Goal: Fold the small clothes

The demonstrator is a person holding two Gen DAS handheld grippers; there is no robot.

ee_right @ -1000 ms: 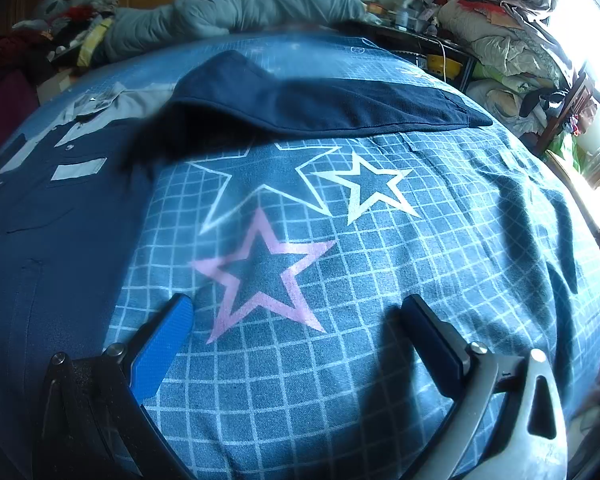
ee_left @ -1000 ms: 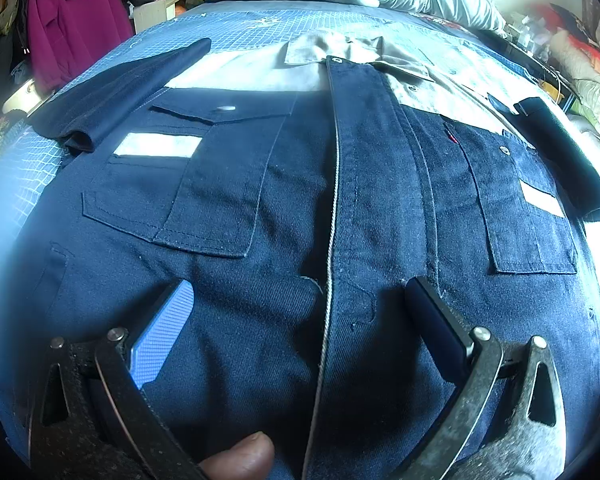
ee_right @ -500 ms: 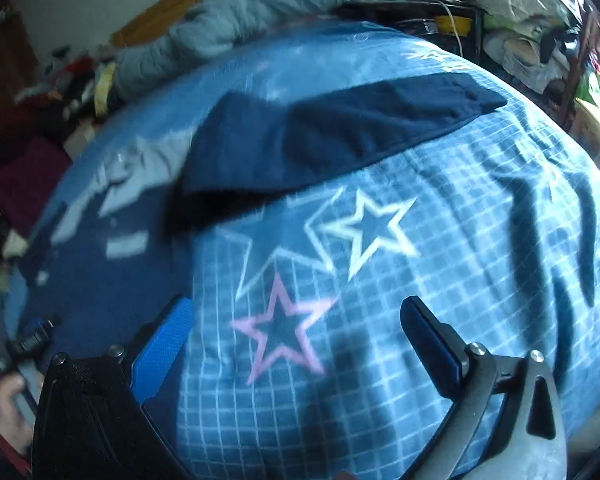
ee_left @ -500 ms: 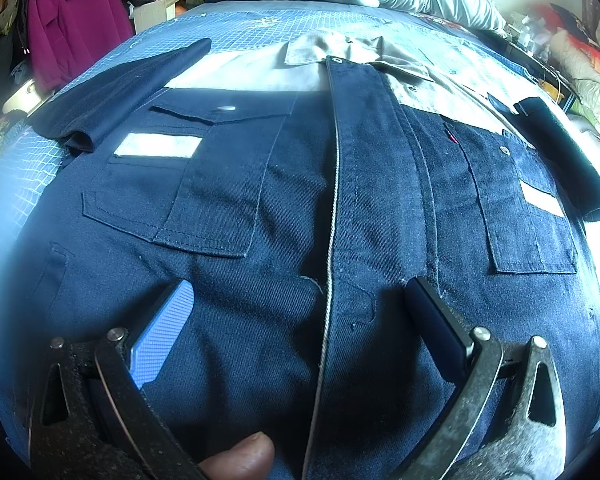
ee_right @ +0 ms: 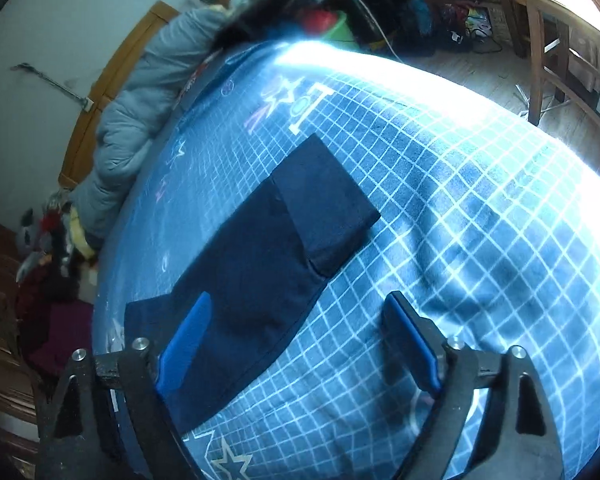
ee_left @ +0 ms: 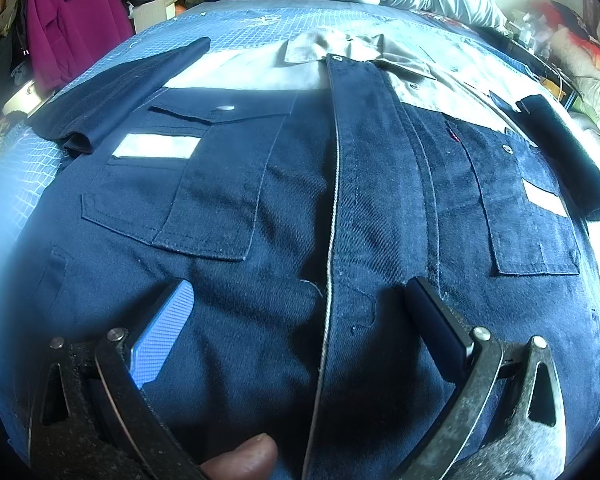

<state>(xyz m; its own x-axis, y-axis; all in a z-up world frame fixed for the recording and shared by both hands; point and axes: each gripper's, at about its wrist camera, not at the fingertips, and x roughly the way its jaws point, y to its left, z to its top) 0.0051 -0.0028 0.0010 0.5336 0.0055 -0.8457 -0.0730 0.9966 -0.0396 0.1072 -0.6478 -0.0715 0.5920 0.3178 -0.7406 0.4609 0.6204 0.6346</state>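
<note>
Left wrist view: the left tool [ee_left: 300, 304] hangs with jaws wide and empty over the lower front of a navy blue work shirt with a grey collar and two chest pockets [ee_left: 260, 200], spread flat on the blue grid-patterned bedsheet [ee_left: 236, 28]. A fingertip [ee_left: 244, 456] shows at the bottom edge. The right tool [ee_right: 300, 328] stands wide, having just been closing, nothing gripped, above the shirt's outstretched dark sleeve [ee_right: 268, 248].
</note>
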